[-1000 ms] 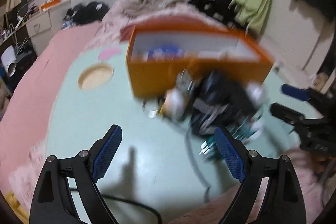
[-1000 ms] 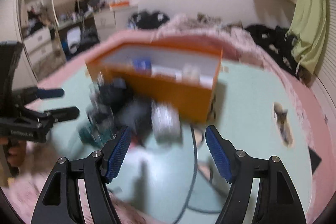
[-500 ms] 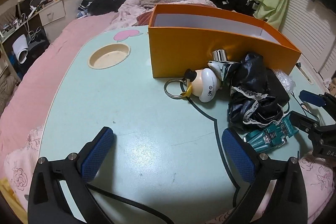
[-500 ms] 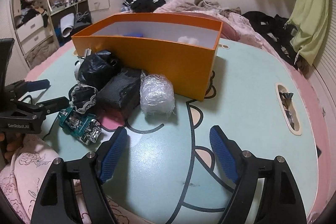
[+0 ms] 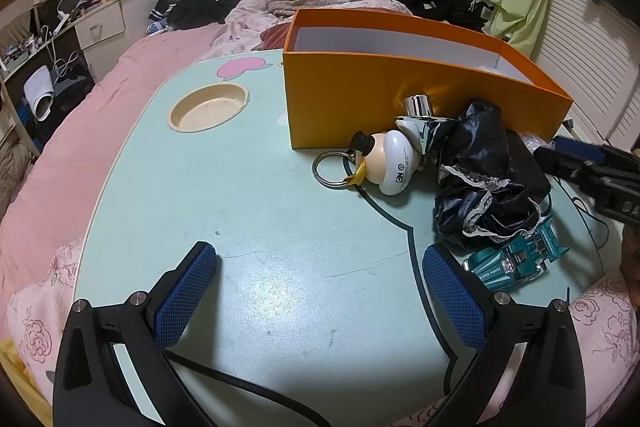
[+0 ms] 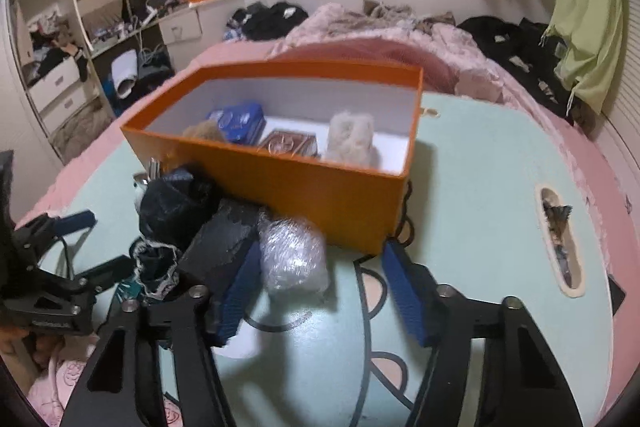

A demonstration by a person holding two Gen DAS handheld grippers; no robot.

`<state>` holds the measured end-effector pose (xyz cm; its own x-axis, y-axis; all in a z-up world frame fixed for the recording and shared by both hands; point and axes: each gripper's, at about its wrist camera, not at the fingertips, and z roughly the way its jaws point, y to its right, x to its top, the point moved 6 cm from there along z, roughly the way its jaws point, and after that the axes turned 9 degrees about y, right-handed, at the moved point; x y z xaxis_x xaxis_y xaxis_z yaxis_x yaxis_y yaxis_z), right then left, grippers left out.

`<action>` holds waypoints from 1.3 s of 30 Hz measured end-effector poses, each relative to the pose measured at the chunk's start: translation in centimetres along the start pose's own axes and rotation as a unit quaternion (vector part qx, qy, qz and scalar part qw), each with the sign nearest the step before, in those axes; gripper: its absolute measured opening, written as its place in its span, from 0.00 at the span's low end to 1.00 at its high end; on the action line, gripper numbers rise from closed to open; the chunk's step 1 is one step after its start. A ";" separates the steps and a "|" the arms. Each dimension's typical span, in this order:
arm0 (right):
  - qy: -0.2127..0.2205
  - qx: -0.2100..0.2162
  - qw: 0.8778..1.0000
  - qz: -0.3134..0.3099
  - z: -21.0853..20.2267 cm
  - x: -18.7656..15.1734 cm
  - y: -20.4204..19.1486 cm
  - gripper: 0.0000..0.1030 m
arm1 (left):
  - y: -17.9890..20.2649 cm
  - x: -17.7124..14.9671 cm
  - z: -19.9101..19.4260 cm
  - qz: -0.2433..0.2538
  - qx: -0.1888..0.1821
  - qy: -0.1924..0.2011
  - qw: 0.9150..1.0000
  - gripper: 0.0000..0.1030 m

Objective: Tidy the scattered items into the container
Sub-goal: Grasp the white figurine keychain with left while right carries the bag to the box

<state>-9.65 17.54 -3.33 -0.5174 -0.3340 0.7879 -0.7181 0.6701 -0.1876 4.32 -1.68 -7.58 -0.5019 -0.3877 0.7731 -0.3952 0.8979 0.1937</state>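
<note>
An orange box [image 5: 400, 87] stands on the pale green table [image 5: 240, 195]. In front of it lie a white round toy with a key ring [image 5: 390, 159], a chrome piece [image 5: 420, 119], a black lace cloth [image 5: 480, 179] and a teal toy car [image 5: 516, 259]. My left gripper [image 5: 318, 255] is open wide over bare table, left of the car. My right gripper [image 6: 322, 251] is closing around a bubble-wrap ball [image 6: 292, 255]. The ball sits near the left pad; the right pad stands apart from it. The box [image 6: 320, 195] holds a blue tin [image 6: 236, 121], a brown packet [image 6: 288, 145] and a pale fluffy item [image 6: 352, 139].
A round cup recess [image 5: 208, 109] lies at the table's far left and a slot recess [image 6: 560, 243] at its right. A black cable [image 5: 248, 387] runs near the front edge. A pink bed with clothes surrounds the table. The left gripper [image 6: 106, 241] shows beside the black pile [image 6: 180, 203].
My right gripper has moved forward to the bubble-wrap ball and its jaws have narrowed around it. The left jaws have spread wider. The early blur has cleared.
</note>
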 end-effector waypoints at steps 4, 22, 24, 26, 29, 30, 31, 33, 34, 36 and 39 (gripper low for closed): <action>0.018 0.013 1.000 0.017 -0.6 -0.7 0.3 0.29 | -0.1 0.0 -0.1 0.000 0.000 0.001 1.000 1.00; 0.036 0.016 0.998 0.057 -1.4 -1.0 1.2 0.29 | 2.4 4.7 1.4 0.044 -0.071 -0.019 0.996 0.65; 0.036 0.016 0.998 0.057 -1.3 -1.0 1.2 0.29 | 3.1 4.6 2.0 0.058 -0.071 -0.020 0.996 0.54; 0.036 0.017 0.997 0.059 -1.3 -1.0 1.3 0.29 | 3.4 4.6 2.4 0.064 -0.068 -0.010 0.996 0.44; 0.038 0.015 0.997 0.061 -1.3 -1.0 1.4 0.29 | 3.0 4.3 1.8 0.045 -0.076 -0.017 0.996 0.44; 0.041 0.013 0.997 0.063 -1.4 -0.9 1.4 0.29 | 2.9 4.0 1.3 0.039 -0.081 -0.017 0.996 0.44; 0.048 0.012 0.997 0.065 -1.6 -0.8 1.4 0.29 | 2.6 3.4 0.4 0.031 -0.087 -0.012 0.996 0.44; 0.062 0.011 0.996 0.066 -2.2 -0.7 1.5 0.29 | 1.8 3.0 -0.6 0.016 -0.086 -0.004 0.996 0.35; 0.072 0.010 0.995 0.066 -2.6 -0.5 1.5 0.29 | 1.1 2.8 -1.2 0.004 -0.082 0.001 0.997 0.35; 0.091 0.008 0.994 0.061 -3.4 -0.2 1.3 0.29 | 0.4 3.1 -1.8 -0.010 -0.083 0.011 0.996 0.35; 0.111 0.007 0.992 0.053 -4.3 0.3 1.2 0.29 | 0.0 3.5 -3.0 -0.010 -0.087 0.027 0.996 0.35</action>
<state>-8.69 21.07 -0.78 -0.4760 -0.1058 0.8730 -0.6717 0.6845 -0.2833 4.83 -2.39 -3.02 -0.4517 -0.3982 0.7984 -0.2622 0.9146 0.3078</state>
